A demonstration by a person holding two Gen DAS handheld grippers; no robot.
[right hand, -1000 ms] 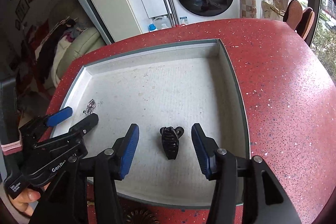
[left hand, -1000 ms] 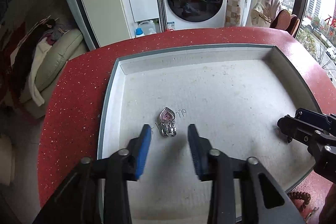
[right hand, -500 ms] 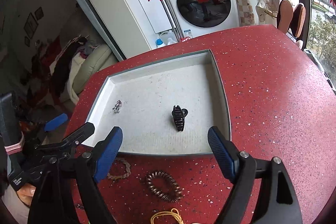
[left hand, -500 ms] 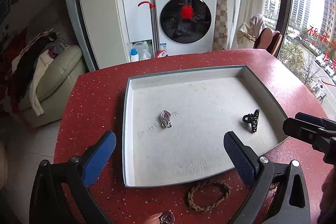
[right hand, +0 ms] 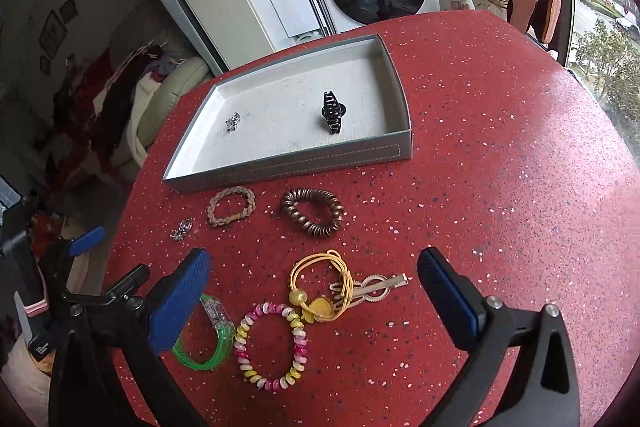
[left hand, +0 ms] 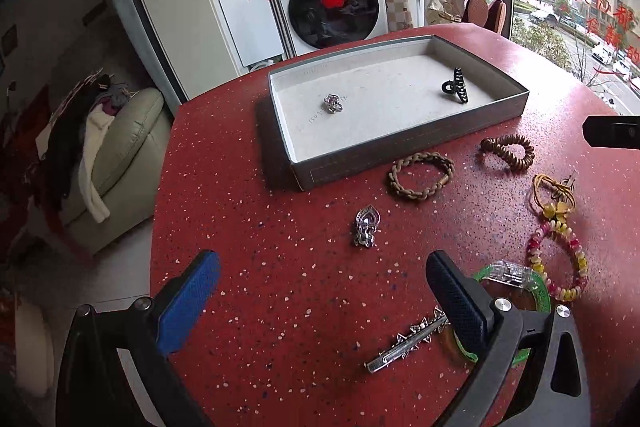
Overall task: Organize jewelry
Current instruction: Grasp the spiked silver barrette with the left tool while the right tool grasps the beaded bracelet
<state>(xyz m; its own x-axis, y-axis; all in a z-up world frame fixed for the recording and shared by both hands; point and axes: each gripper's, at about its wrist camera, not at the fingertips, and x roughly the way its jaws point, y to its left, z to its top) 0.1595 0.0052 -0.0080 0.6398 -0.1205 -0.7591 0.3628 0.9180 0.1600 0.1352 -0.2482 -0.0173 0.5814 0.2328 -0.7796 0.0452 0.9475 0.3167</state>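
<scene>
A grey tray (left hand: 400, 157) holds a silver heart pendant (left hand: 333, 103) and a black claw clip (left hand: 456, 87). My left gripper (left hand: 320, 259) stands open and empty above the red table, just short of a second heart pendant (left hand: 366, 227). A silver star hair clip (left hand: 404, 345) lies under its right finger. My right gripper (right hand: 314, 255) is opening, with nothing between its jaws. It hovers over a yellow hair tie (right hand: 316, 307) and a metal clip (right hand: 380, 287). The tray (right hand: 300, 163) lies beyond.
On the table in front of the tray lie a braided tan bracelet (right hand: 216, 211), a brown spiral hair tie (right hand: 316, 223), a pink and yellow bead bracelet (right hand: 244, 339) and a green bangle (right hand: 222, 335). The table's round edge drops off at the left.
Both grippers have drawn back out of the tray and spread wide. The pendant and the claw clip stay in the tray. More jewelry on the table has come into view.
</scene>
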